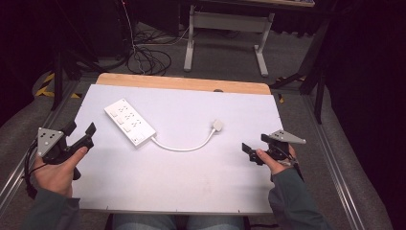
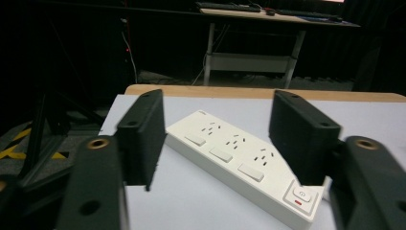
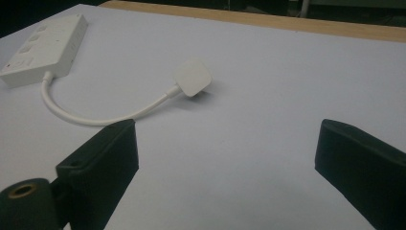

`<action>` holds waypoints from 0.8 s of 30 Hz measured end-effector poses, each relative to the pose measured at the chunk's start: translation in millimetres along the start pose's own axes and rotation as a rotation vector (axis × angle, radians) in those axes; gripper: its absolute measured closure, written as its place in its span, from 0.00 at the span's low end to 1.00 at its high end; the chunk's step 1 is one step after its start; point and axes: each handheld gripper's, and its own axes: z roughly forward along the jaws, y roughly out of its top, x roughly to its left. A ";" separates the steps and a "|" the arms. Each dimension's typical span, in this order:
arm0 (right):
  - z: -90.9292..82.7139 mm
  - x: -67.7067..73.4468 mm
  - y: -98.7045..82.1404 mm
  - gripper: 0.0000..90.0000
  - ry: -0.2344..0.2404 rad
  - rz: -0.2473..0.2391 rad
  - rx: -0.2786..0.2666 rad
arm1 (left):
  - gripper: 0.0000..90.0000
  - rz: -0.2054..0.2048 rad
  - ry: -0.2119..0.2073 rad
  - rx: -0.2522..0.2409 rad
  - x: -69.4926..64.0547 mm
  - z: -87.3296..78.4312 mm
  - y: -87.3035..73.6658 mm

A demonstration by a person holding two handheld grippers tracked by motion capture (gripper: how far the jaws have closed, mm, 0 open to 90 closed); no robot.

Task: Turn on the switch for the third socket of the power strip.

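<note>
1. The power strip lies flat on the white board, left of centre and towards the far side, turned at a slant. Its short cable curves right to the plug, which rests near the middle.
2. The left gripper is held at the near left edge, its jaws apart with nothing between them, pointing at the strip and well apart from it.
3. The right gripper is held at the near right, jaws wide and empty, the plug ahead of it.
4. Risk: the strip is broad and smooth, so a grab across its width could slip or skid it over the board.
5. Risk: pulling on the plug could drag the light strip along, since the cable is short.
6. The strip is white, with three socket groups, three rocker switches and a power button at the cable end.
</note>
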 end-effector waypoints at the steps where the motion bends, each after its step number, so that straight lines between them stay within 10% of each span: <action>1: -0.1 0.0 0.0 0.09 0.000 0.000 -0.001 | 0.51 0.004 -0.001 -0.001 0.1 -0.1 -0.1; 24: 1.1 0.6 -0.2 0.09 0.007 0.003 0.002 | 0.98 -0.018 -0.029 0.003 4.4 2.7 0.8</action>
